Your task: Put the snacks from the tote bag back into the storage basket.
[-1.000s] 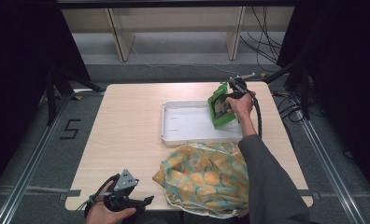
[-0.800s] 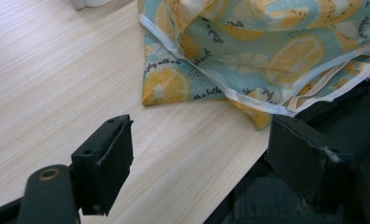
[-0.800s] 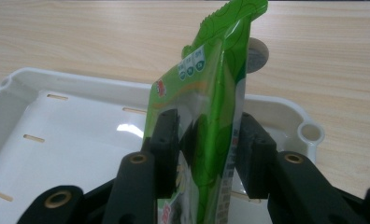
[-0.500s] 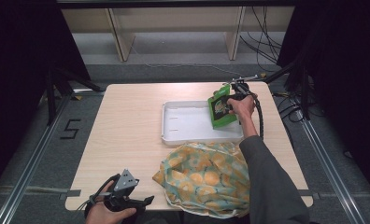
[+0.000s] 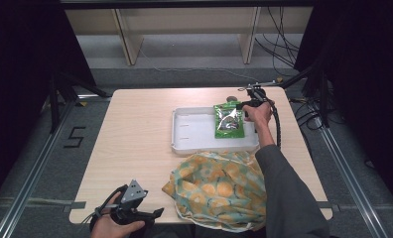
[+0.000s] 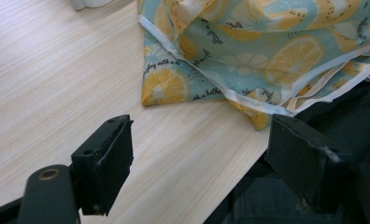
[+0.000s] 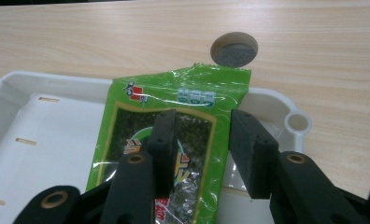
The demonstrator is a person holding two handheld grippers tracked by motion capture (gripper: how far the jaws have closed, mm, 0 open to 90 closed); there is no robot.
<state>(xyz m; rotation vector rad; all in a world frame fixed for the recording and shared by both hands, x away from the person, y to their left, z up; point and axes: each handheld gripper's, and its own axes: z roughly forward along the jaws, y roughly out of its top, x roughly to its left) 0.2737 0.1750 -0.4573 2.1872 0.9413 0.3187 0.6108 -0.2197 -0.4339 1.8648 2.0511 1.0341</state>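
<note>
Table: pale wood table [image 5: 135,139], dark surround, shelving behind the far edge; most of its left half is bare.
Packet: green seaweed packet [image 5: 228,120] lies in the right end of the white tray [image 5: 194,130], its top edge at the tray's far rim, near the round grommet [image 7: 234,48] in the table.
Right tool: your right tool [image 7: 202,140] sits low over the packet, jaws partly apart. Whether the pads pinch the film or merely straddle it, I cannot tell.
Left tool: your left tool [image 6: 199,161] rests at the near edge, jaws wide, nothing between them.
Progress: judged, the packet is placed or all but placed in the tray; release and withdrawal remain. Lemon-print cloth bag [image 5: 217,188] sits slumped just beside the tray's near rim, unhandled.
Edges: the tray's far right corner stands close to the table's far edge.
Room: clear lift-out straight up; your forearm [image 5: 279,183] crosses the bag on the way back.
</note>
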